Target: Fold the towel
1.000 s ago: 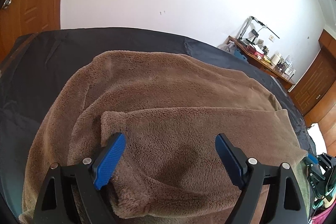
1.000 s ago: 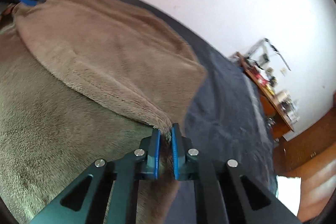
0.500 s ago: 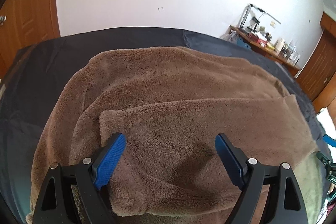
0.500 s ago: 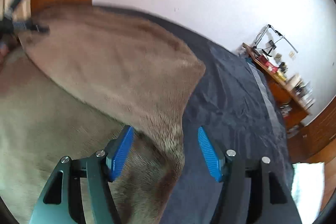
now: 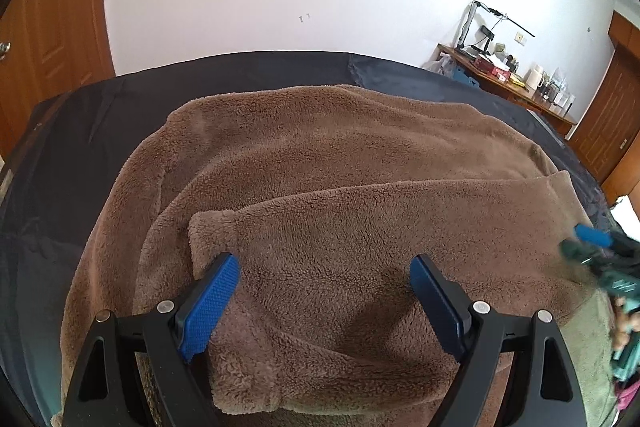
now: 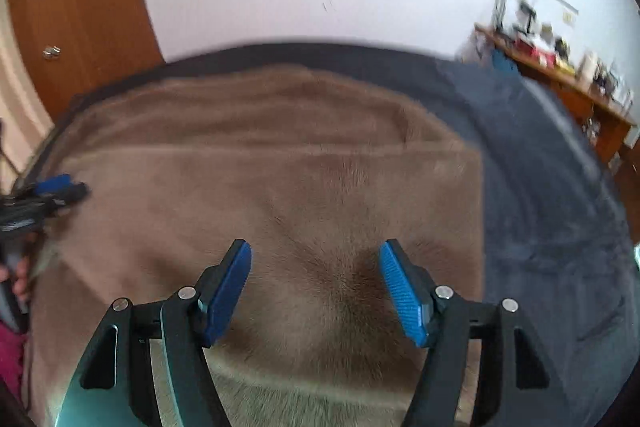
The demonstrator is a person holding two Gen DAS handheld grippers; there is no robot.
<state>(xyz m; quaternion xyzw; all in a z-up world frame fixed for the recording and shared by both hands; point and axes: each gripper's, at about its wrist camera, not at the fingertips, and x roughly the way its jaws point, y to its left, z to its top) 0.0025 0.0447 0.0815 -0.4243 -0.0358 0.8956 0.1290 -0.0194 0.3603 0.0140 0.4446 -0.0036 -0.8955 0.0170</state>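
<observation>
With both my left gripper and right gripper spread wide over the towel, lying part-folded on the dark bed cover, I fear its loose top flap sliding askew.

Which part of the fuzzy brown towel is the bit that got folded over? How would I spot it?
A dark sheet covers the big flat surface, and the brown towel lies spread across it. The folded flap is the towel's near layer, lying on top, under the open left gripper. Its raised edge and rounded left corner set it apart from the layer beneath.
</observation>
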